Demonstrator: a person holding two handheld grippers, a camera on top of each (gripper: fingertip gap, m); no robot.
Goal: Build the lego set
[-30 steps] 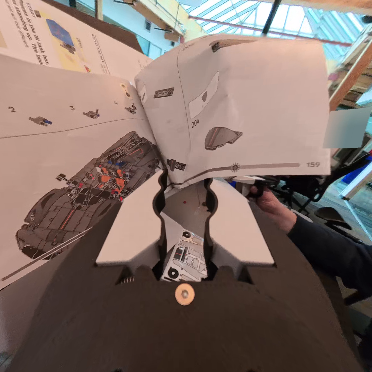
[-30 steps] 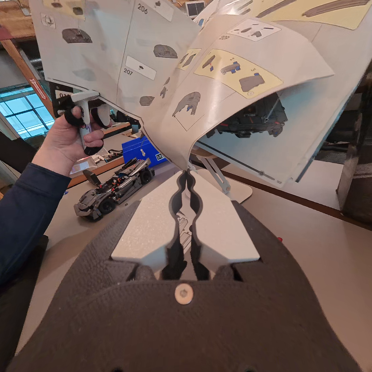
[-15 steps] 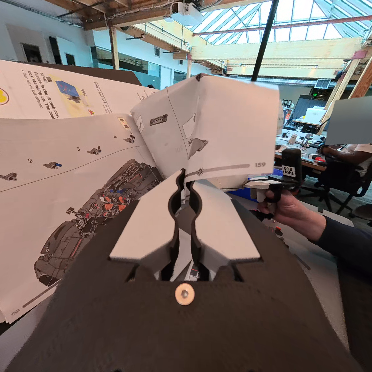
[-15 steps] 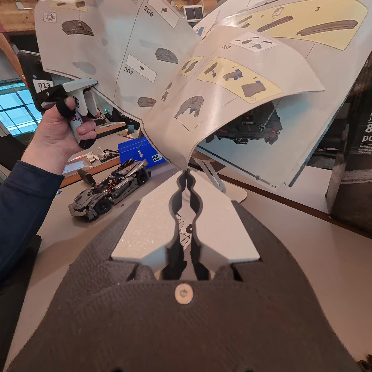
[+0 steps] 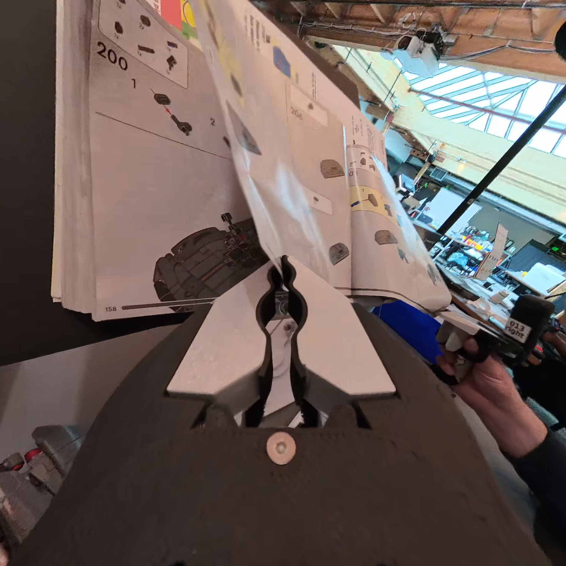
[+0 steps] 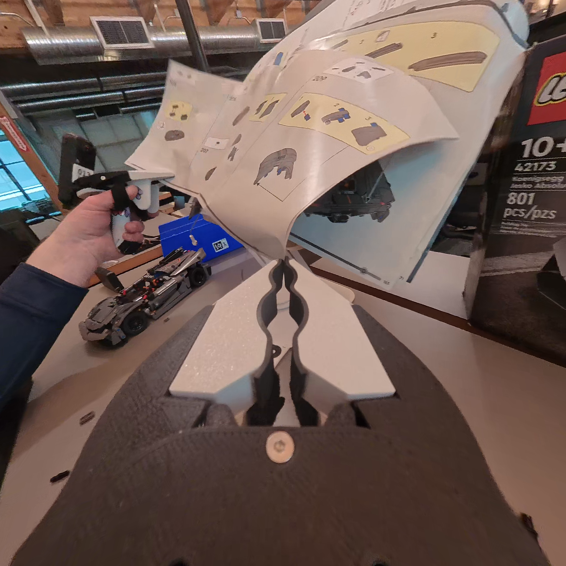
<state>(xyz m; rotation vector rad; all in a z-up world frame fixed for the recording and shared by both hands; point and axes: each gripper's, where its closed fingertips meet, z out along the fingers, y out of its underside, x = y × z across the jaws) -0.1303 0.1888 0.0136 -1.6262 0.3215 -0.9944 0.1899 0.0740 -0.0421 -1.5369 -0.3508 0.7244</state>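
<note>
White instruction pages (image 6: 309, 171) are pinched at their lower edges by both tools, left (image 5: 282, 266) and right (image 6: 282, 266), above the bench (image 6: 428, 367).

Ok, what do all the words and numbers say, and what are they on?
I don't read writing out, but here is where it stands:
Instruction booklet: printed step and page numbers, sharp.
Dark set box: red logo patch, white print.
Blue box: small white code sticker.
Left gripper and right gripper, both shut on booklet pages: a white tag on each, the left one blurred.
</note>
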